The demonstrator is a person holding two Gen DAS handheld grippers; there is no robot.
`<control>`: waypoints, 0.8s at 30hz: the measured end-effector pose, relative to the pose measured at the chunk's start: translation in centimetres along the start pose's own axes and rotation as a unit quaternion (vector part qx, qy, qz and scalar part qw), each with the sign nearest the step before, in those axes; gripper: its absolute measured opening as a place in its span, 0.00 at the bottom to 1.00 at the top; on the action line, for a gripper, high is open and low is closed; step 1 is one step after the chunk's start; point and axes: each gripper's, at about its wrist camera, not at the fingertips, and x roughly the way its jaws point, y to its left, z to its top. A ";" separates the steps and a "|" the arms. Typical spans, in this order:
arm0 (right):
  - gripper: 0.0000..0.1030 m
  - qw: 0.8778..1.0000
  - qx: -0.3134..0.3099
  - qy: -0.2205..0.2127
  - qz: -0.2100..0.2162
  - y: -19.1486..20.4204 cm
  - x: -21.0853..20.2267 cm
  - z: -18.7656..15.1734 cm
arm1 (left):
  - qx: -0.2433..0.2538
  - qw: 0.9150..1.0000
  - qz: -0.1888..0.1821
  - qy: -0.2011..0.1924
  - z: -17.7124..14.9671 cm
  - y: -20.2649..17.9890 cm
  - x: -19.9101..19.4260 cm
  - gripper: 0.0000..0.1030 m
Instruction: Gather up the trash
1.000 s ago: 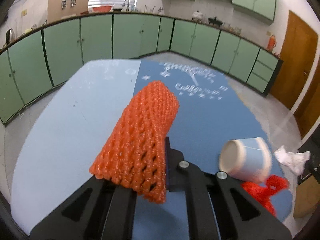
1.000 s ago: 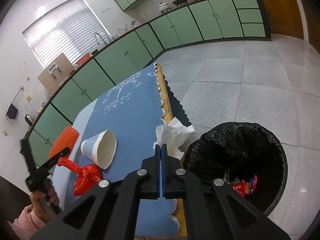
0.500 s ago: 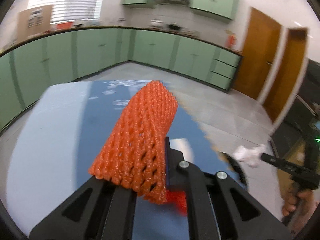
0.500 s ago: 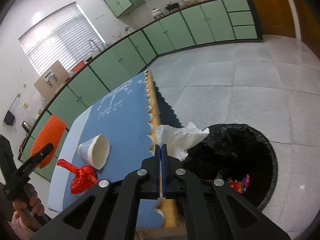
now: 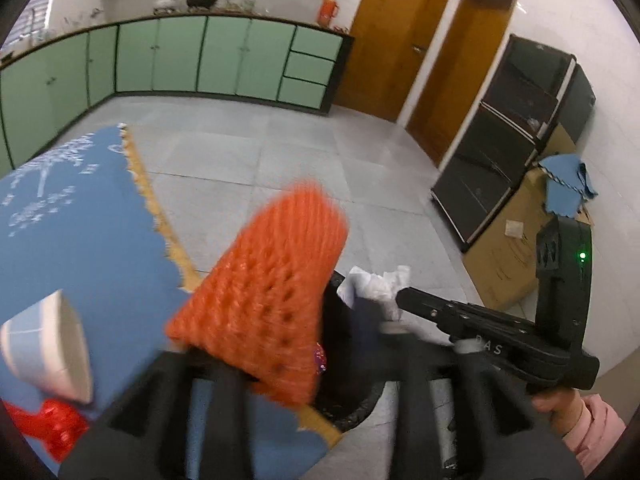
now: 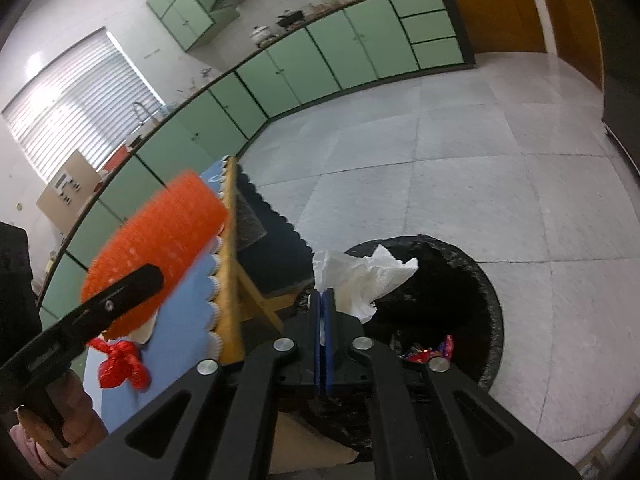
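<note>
My left gripper (image 5: 256, 376) is shut on an orange foam net sleeve (image 5: 264, 280), held at the table's right edge, next to the black-lined trash bin (image 5: 344, 408). The sleeve also shows in the right wrist view (image 6: 160, 248). My right gripper (image 6: 325, 296) is shut on a crumpled white tissue (image 6: 360, 276) and holds it over the bin's (image 6: 480, 280) near rim. The tissue also shows in the left wrist view (image 5: 376, 284). A paper cup (image 5: 48, 348) on its side and a red wrapper (image 5: 48, 428) lie on the blue tablecloth (image 5: 80, 232).
Colourful wrappers (image 6: 428, 352) lie inside the bin. The table's wooden edge (image 6: 230, 272) runs just left of the bin. Black shelving (image 5: 508, 140) and a cardboard box (image 5: 516, 240) stand by the right wall. Green cabinets (image 5: 200, 60) line the far wall. Grey tiled floor surrounds the bin.
My left gripper has swung right with the sleeve, from over the table to the table edge beside the bin. My right gripper has carried the tissue from the table edge to over the bin.
</note>
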 end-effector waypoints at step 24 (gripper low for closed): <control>0.06 1.000 0.019 0.009 0.017 -1.4 1.8 0.0 | -0.013 0.999 -0.031 0.034 0.1 1.7 1.0 0.63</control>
